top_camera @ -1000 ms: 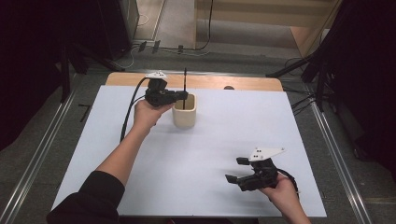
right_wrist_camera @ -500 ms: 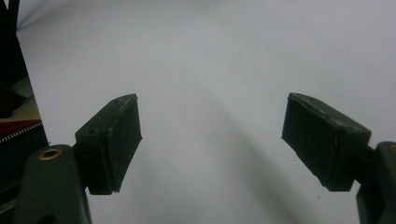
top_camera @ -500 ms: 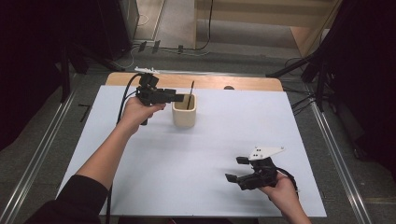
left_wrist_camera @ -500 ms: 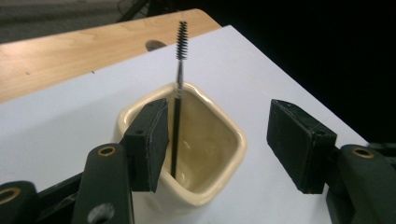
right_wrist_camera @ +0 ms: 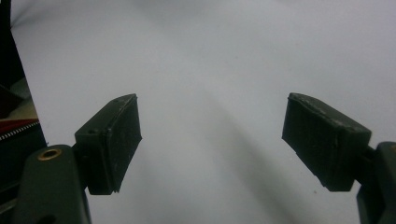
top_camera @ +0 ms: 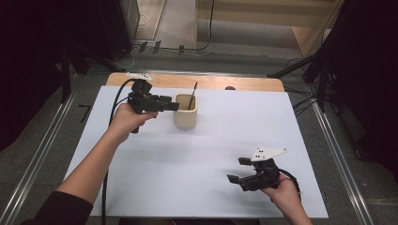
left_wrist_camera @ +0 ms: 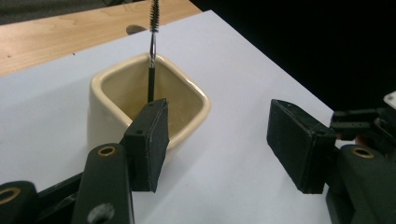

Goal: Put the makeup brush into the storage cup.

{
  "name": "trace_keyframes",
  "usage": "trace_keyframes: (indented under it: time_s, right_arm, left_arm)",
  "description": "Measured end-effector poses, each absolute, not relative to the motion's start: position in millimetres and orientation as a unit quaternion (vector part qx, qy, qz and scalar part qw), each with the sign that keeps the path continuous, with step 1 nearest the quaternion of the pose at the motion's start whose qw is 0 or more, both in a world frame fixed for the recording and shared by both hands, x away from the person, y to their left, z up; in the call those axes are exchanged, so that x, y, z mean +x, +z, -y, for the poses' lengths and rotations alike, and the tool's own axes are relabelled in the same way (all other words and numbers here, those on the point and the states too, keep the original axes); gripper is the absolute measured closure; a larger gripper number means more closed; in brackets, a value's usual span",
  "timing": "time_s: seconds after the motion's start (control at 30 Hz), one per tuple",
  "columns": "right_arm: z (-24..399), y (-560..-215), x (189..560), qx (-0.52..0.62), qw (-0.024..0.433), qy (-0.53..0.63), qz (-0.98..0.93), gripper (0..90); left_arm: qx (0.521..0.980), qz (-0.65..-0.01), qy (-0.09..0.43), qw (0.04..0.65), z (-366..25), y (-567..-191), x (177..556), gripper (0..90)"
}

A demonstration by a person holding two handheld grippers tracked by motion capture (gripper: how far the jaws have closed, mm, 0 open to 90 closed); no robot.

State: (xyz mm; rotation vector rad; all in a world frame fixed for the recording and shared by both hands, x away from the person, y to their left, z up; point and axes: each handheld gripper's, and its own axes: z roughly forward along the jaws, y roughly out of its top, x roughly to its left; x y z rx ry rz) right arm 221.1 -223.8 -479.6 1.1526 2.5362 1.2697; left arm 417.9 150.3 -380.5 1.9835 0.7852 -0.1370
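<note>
Cream cup (top_camera: 186,112) holding brush (top_camera: 192,95) sits just beside left gripper (top_camera: 172,105).

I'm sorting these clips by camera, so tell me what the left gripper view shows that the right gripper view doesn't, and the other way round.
The left gripper view alone shows the cream cup with rounded corners, a thin black bristle brush standing in it, a strip of bare wood at the table's far edge, and the other gripper at the right border. The right gripper view alone shows a dark object with a red stripe at its left edge; I can't tell what it is. Both show a pair of open black fingers above the white table cover, holding nothing.
</note>
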Motion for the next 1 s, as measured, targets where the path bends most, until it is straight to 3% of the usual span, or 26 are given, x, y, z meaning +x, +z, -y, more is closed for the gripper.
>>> trace_keyframes:
  time_s: [0.27,1.0]
  right_arm:
    - [224.9,-479.5,219.4,0.382,0.041,0.413,-0.826,20.6]
    - [221.4,-479.7,220.3,0.384,0.04,0.411,-0.826,20.6]
  left_arm:
    - [0.813,-0.314,-0.078,0.485,-154.7,-381.6,403.0,39.3]
    - [0.819,-0.311,-0.072,0.477,-164.7,-402.3,366.8,39.2]
